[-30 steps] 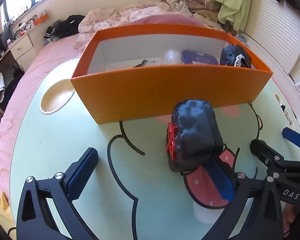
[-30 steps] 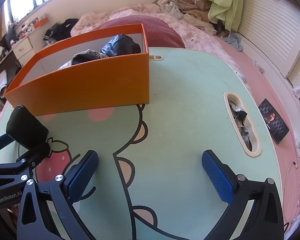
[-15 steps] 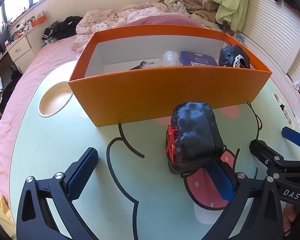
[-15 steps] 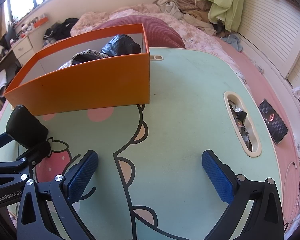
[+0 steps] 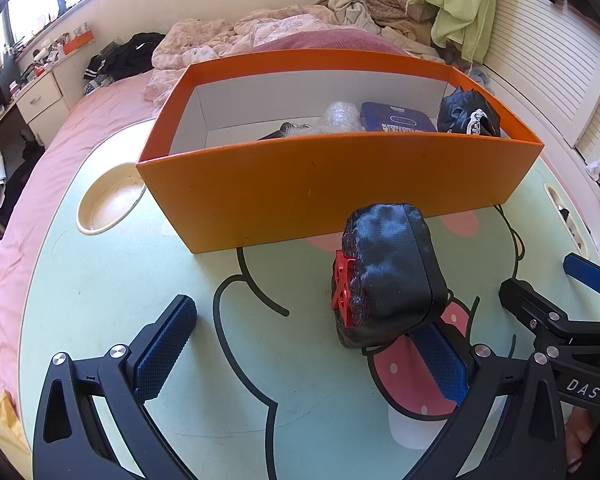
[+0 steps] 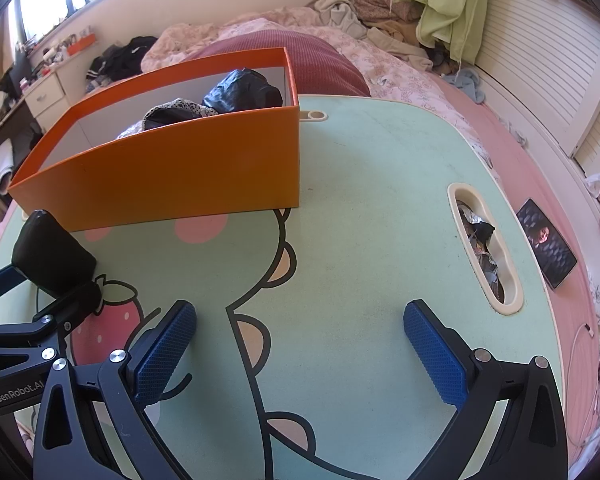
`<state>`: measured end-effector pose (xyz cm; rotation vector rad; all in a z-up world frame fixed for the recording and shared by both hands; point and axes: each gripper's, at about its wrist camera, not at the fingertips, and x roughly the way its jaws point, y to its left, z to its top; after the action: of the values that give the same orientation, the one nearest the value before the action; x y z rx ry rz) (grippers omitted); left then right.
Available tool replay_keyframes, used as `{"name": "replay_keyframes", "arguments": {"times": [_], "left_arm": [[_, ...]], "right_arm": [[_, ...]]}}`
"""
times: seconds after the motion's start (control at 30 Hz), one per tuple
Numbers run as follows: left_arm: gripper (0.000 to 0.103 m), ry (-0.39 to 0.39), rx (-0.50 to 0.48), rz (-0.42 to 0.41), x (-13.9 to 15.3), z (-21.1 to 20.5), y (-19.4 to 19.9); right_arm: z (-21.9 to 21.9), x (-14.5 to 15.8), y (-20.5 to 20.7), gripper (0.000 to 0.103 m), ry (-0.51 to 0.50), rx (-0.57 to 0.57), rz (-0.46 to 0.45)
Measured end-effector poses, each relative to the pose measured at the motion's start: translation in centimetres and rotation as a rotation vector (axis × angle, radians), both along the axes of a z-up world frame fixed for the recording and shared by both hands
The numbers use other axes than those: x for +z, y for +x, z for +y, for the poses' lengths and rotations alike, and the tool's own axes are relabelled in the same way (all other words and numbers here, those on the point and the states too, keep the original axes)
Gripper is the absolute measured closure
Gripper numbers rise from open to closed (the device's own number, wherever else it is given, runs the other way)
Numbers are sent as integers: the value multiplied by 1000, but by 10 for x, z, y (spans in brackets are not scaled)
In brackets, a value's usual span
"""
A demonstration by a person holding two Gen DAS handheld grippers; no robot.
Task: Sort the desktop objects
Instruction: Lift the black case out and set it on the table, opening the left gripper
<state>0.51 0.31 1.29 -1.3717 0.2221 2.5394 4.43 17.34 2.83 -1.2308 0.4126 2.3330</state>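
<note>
Two hand-held grippers hovered low over the mint-green worktop (image 6: 380,200), and we saw both with their jaws spread wide, gripping nothing. Our left hand-held gripper (image 5: 300,344) had the black pouch (image 5: 388,276) just ahead of its right finger; the pouch, with a red clip on its side, seemed to rest against that finger's tip, though we could not tell for certain. It stood on the worktop, over the printed strawberry. Our right hand-held gripper (image 6: 300,344) framed only bare cartoon print. Beyond the pouch sat the orange box (image 5: 332,188), holding a bubble-wrap bundle (image 5: 338,116), a blue tin (image 5: 396,118) and a black bag (image 5: 468,114). A round cup recess (image 5: 112,204) lay left of the box. Farther back we saw the bed (image 5: 112,108), strewn with rumpled bedding.
</note>
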Motion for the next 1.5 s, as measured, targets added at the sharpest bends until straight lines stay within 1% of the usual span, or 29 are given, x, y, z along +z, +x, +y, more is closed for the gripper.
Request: {"name": "replay_keyframes", "arguments": {"times": [0.07,0.13,0.67,0.77,0.87,0.97,1.17,1.23,1.27,1.3,1.33,1.37,1.43,1.47,1.5], "left_arm": [[0,2,-1,2,0,-1,2],[0,1,0,-1,-2,5,-5],[0,3,-4,1,-4,6,-6],[0,6,-1,19,-5,7,-9],[0,8,-36,18,-4,7,-13],[0,10,-36,20,-3,7,-14],[0,1,-29,7,-3,7,-15],[0,3,5,14,-2,2,-14],[0,3,42,16,-2,-4,-14],[0,6,93,12,-2,-13,-15],[0,19,141,12,-1,-22,-14],[0,45,161,17,0,-29,-13],[0,129,164,51,5,-40,-7],[0,137,166,79,8,-42,-3],[0,129,165,102,11,-42,1]], "right_arm": [[0,0,0,0,0,-1,0],[0,0,0,0,0,-1,0],[0,0,0,0,0,-8,-1],[0,0,0,0,-1,-15,0],[0,0,0,0,-1,-16,0],[0,0,0,0,-1,-17,0],[0,0,1,0,1,-33,2],[2,1,5,0,-3,-57,16],[5,3,9,3,-19,-68,49],[8,7,15,16,-38,-74,90],[11,15,21,31,-56,-83,150],[13,23,25,36,-60,-88,195],[17,45,27,44,-61,-78,289],[20,58,25,46,-57,-65,324],[21,69,20,48,-50,-51,339]]}}
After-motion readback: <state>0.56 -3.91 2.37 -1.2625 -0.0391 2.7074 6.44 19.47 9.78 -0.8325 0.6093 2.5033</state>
